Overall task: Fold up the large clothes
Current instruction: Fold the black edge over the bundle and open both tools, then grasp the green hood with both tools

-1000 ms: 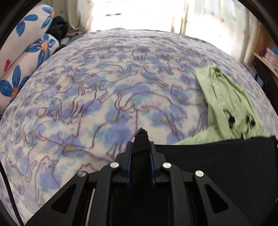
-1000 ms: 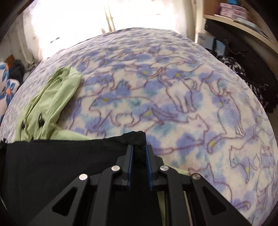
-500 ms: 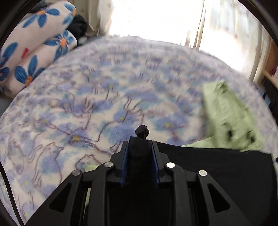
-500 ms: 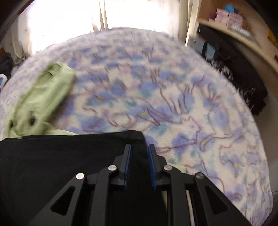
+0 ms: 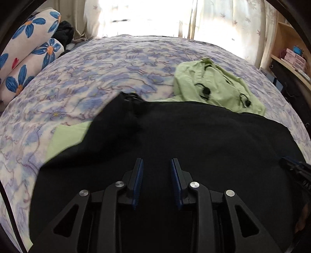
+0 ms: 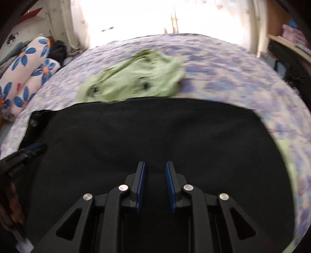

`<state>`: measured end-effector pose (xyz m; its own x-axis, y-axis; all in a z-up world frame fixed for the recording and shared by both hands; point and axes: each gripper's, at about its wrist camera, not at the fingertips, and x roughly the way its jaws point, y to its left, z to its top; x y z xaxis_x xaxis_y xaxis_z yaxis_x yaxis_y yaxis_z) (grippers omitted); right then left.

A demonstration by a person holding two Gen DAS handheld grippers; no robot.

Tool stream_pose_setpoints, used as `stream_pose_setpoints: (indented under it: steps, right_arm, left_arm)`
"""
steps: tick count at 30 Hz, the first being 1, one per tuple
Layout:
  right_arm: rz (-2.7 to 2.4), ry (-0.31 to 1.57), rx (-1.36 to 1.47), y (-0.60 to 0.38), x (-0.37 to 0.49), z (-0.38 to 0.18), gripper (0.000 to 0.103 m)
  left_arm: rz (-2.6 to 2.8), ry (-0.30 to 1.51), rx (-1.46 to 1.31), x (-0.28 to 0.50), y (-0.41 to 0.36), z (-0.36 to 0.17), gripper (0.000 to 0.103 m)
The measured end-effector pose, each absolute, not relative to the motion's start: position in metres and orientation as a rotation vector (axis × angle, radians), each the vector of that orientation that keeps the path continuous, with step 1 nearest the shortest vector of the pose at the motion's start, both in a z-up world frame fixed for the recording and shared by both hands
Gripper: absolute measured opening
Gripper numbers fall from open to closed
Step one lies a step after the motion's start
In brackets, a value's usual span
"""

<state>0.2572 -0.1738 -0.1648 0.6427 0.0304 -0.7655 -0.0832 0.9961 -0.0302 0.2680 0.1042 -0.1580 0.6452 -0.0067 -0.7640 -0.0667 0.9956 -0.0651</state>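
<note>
Black garment (image 5: 204,136): a large dark cloth spread flat across the near part of the bed (image 5: 116,64), filling the lower half of both wrist views; its far edge runs roughly straight across, and a bunched, rumpled corner rises at its far left in the left wrist view.
Left tool (image 5: 157,171): fingers parted with a clear gap, gripping nothing, poised over the black cloth; whether it touches the fabric cannot be told.
Right tool (image 6: 155,175): blue-padded fingers likewise spread, nothing between them, above the same cloth.
Green garment (image 5: 217,87): a crumpled light-green piece with dark toggles, lying on the bed just beyond the black cloth's far edge, which overlaps its near part; more green cloth (image 5: 68,136) shows from under the black cloth's left side.
Bed: covered in a blue-and-lilac cat-print blanket; the right wrist view is blurred.
Pillows (image 5: 27,54): two white rolls with blue flowers at the bed's far left edge.
Shelf (image 5: 291,58): wooden, with small boxes, past the bed's right edge.
Window (image 5: 151,17): bright, curtained, behind the bed's far edge.
</note>
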Motion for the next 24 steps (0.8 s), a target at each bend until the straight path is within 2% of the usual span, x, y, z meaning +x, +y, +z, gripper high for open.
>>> stream_pose_setpoints:
  steps: [3, 8, 12, 17, 24]
  right_arm:
    - [-0.144, 0.850, -0.154, -0.222, 0.259, -0.165, 0.021]
    - [-0.261, 0.869, -0.062, -0.294, 0.254, -0.164, 0.021]
    - [-0.288, 0.888, -0.079, -0.298, 0.255, -0.165, 0.022]
    - [-0.282, 0.939, -0.052, -0.293, 0.262, -0.158, 0.024]
    - [-0.194, 0.971, 0.022, -0.273, 0.287, -0.134, 0.024]
  left_arm:
    - [0.091, 0.882, -0.081, 0.275, 0.124, -0.161, 0.028]
    - [0.094, 0.899, -0.167, 0.281, 0.157, -0.164, 0.029]
    - [0.093, 0.930, -0.141, 0.285, 0.156, -0.161, 0.030]
    - [0.085, 0.968, -0.130, 0.291, 0.151, -0.150, 0.046]
    - [0.136, 0.928, -0.039, 0.328, 0.150, -0.112, 0.049]
